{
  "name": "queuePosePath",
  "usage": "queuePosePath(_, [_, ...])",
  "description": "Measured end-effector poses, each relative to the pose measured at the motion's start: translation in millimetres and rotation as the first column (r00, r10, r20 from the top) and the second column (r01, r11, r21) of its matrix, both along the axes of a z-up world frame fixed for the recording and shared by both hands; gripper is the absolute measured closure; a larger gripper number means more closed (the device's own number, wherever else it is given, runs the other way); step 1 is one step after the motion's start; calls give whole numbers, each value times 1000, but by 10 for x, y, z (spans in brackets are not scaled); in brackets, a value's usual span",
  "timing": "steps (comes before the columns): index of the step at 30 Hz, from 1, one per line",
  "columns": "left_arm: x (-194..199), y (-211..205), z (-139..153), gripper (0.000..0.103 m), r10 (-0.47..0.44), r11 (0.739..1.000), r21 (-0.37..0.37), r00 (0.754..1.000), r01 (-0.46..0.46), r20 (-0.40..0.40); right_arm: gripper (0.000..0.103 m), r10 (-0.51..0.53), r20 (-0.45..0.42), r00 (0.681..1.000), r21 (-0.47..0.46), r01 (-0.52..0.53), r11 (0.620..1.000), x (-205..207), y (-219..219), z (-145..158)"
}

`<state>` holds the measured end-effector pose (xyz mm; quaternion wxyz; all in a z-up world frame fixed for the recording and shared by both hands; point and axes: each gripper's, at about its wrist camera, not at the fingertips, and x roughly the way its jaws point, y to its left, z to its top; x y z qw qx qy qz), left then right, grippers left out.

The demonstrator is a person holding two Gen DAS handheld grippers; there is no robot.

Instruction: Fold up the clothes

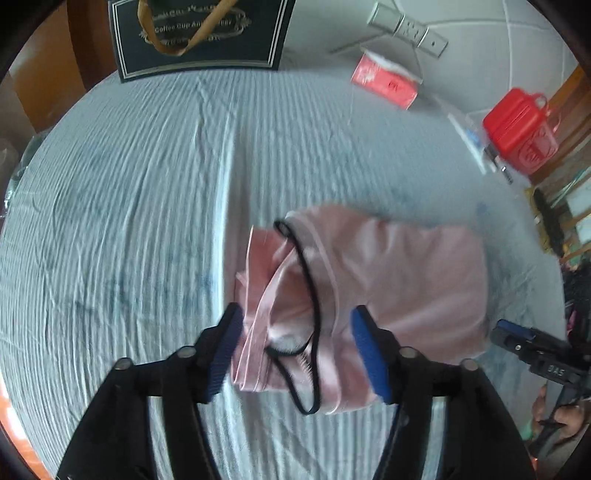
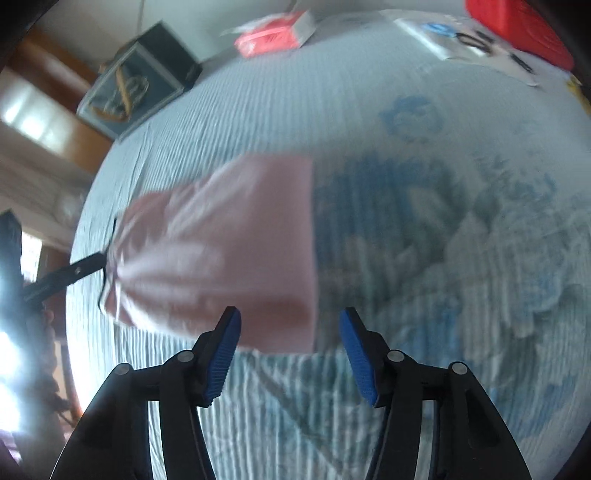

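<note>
Pink cloth with thin black straps lay on the striped blue-white sheet, already doubled over into a small, thick bundle. Its far edge looked straight and neat in the right wrist view, but the strap end was bunched and messy.

The left gripper had its jaws spread wide around that bunched end. The blue pads sat on each side of the cloth and did not look like they were squeezing it. The right gripper had its jaws wide too, holding nothing, just near the neat edge.

So some folding showed. The strap end may have needed tidying, or the job was nearly finished; the pictures could not settle which.

Farther away sat a red box and a dark bag.
</note>
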<state>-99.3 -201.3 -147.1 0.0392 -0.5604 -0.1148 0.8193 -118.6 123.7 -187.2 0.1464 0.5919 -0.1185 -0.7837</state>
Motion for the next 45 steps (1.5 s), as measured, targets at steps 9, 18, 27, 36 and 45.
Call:
queuePosePath(9, [-161,142,-430,18,2,999,-53,995,3,98,45,-38,-1,999,1,38,999,-232,-80,-72])
queuePosePath(18, [-124,256,-531,0,-4,993,-118,998,11,62,39,-8,-29,1000,42,10,999,-221,-179,-113])
queuePosePath(27, [-58,329,-410,42,24,997,-76,996,-18,87,73,23,-11,1000,87,-22,996,-197,-235,-70])
queuePosePath(36, [-40,396,-370,49,16,995,-101,996,-7,85,72,39,-17,999,81,-38,996,-161,-144,-104])
queuePosePath(45, [-57,386,-430,57,3,1000,-31,998,-1,70,71,46,-30,998,72,-44,996,-135,-102,-99])
